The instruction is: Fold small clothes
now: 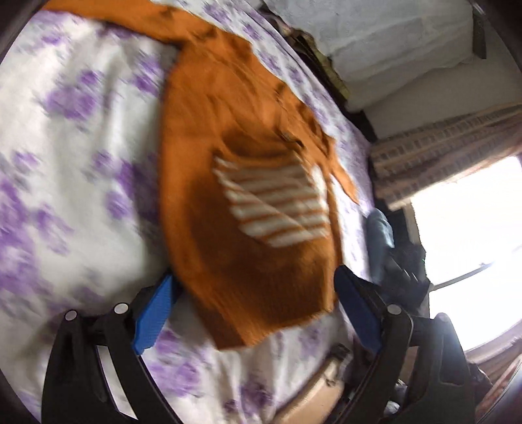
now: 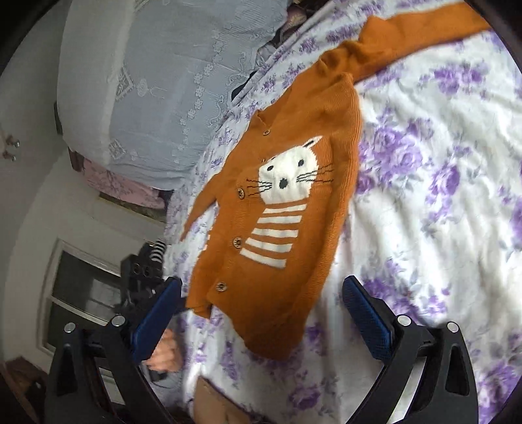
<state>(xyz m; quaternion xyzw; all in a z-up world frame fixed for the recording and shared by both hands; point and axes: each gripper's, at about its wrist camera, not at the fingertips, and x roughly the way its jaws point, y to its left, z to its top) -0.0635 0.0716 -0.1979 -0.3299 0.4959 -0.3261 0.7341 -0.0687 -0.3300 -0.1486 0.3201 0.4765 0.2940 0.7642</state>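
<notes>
Both tongs, left tongs and right tongs, are wide apart (holding nothing) over the orange cat cardigan on the flowery bed sheet.

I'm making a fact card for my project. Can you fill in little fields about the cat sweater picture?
garment: orange knit cardigan, lying flat, face up
picture on it: white cat with whiskers and stripes
fastening: brown buttons along the front edge
surface: white bedsheet with purple flowers
sleeve: one stretched out away from the body
left tool: open, holding nothing
right tool: open, holding nothing
</notes>
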